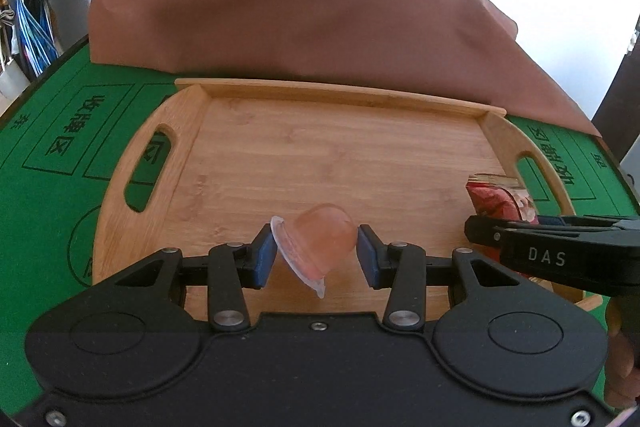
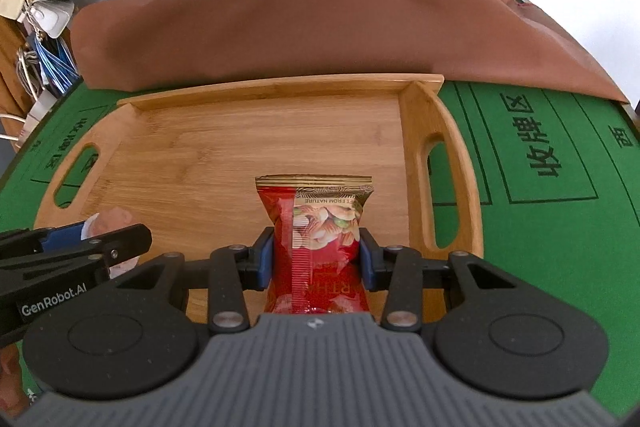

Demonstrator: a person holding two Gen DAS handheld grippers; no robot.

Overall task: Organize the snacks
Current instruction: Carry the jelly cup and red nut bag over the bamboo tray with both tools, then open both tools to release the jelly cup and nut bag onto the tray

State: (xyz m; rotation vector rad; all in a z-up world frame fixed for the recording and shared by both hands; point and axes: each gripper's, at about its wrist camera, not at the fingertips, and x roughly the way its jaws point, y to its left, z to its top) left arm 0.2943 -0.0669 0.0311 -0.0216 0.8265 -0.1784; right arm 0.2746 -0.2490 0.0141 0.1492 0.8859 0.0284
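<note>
1. Both hands are over the wooden tray (image 1: 224,163) now, each gripper carrying one snack, side by side.
2. The left gripper (image 1: 317,255) has its fingers clamped on a pink jelly cup (image 1: 324,237). The cup lies tipped on its side, its clear rim (image 1: 286,253) against the left pad and its rounded bottom against the right one.
3. The right gripper (image 2: 317,255) has its fingers pinched on a red nut packet (image 2: 320,227), gripping it across the middle so the gold sealed end sticks out ahead over the tray floor.
4. From each camera the other gripper shows at the edge, so the two are close but apart.
5. The tray sits on the green felt bench (image 2: 560,227), bare inside apart from what hangs over it; a brown cloth (image 1: 304,23) is heaped just behind its far wall.
6. I'd say this is the placing step: snacks carried in, not yet set down.
7. Next, each hand needs to lower until its snack rests on the wood, then let go.
8. Mind the jelly cup: it's round and may roll once released.
</note>
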